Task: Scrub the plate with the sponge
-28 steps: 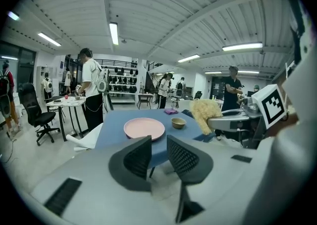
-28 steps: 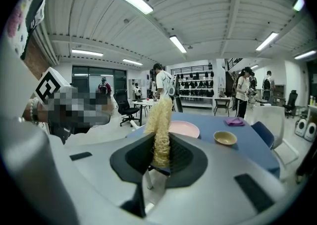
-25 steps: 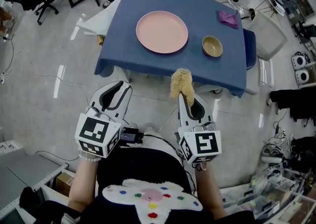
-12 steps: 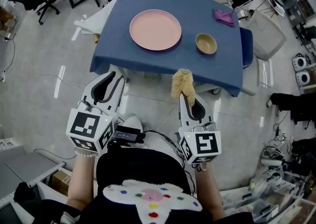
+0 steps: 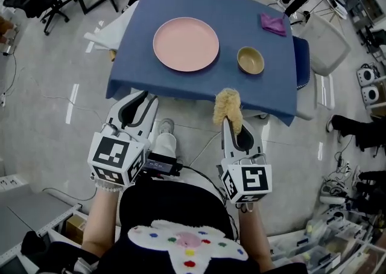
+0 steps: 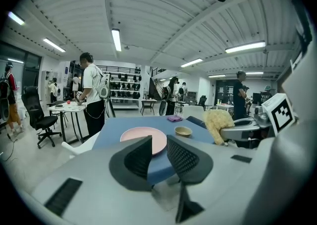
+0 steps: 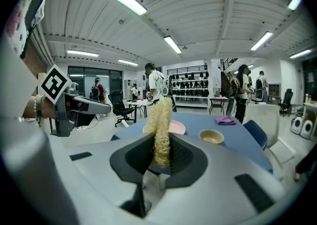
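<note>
Bench (image 5: 241, 19): covered with a blue cloth, carrying three things, all well apart from both grippers.
Plate (image 5: 186, 44): pink, round, lying flat on the bench, left of the middle, between the near and far edges; bare on top; also seen past the left gripper's jaws (image 6: 141, 132) and just behind the sponge in the right gripper view (image 7: 177, 127).
Bowl (image 5: 250, 60): small, tan, upright, right of the plate and closer to the near edge; apart from the plate; empty as far as visible.
Purple cloth (image 5: 274, 23): crumpled, by the far right corner of the bench.
Sponge (image 5: 228, 107): pale yellow, fibrous, clamped upright between the right gripper's jaws, most of it sticking out past the jaw tips (image 7: 159, 120); in the head view its top overlaps the near edge of the bench, right of the middle; not on the plate.
Right gripper (image 5: 232, 127): closed on the lower part of the sponge, held over the floor just short of the near edge, pointing toward the bench.
Left gripper (image 5: 140, 102): jaws a narrow gap apart with nothing between them (image 6: 158, 142); held over the floor below the near left corner of the bench, aimed toward the plate.
Floor (image 5: 48, 116): grey, with cables lying across it.
Background: several people standing at desks and shelving beyond the far edge.
</note>
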### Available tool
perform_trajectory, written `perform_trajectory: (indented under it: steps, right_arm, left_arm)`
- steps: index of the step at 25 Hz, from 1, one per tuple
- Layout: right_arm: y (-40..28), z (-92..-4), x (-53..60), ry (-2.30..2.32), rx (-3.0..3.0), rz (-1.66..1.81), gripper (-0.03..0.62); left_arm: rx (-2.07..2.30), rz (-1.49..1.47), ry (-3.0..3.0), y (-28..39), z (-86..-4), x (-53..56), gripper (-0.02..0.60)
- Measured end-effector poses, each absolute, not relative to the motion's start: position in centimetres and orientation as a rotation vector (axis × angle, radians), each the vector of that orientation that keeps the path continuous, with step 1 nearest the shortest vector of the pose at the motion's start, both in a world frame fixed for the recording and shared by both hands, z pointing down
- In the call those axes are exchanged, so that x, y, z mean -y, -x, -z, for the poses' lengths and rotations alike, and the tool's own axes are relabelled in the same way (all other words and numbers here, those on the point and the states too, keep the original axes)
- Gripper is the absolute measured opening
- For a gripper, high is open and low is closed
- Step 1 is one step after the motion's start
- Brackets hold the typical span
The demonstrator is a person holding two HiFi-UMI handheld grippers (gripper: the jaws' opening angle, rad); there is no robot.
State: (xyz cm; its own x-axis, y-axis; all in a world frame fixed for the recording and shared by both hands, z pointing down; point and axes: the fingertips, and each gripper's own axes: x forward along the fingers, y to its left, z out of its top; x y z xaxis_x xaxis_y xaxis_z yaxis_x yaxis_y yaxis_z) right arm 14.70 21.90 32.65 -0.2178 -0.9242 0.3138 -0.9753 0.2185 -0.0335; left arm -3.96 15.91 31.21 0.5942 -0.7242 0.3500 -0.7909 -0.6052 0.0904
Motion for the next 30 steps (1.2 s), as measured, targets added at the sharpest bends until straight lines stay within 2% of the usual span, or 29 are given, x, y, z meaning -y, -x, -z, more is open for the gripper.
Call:
perform_trajectory:
  steps: [20, 30]
  right_arm:
    - [-13.6, -33.5, -4.9, -1.846, 2.140, -0.391, 0.057]
    - [-12.3, -34.9, 0.6, -1.857, 2.068, -0.431, 0.057]
  left_arm:
    - [1.100, -0.481, -2.547, 4.9, -34.4, 1.9, 0.095]
    - [1.036, -0.495, -2.499, 6.4, -37.0, 6.7, 0.095]
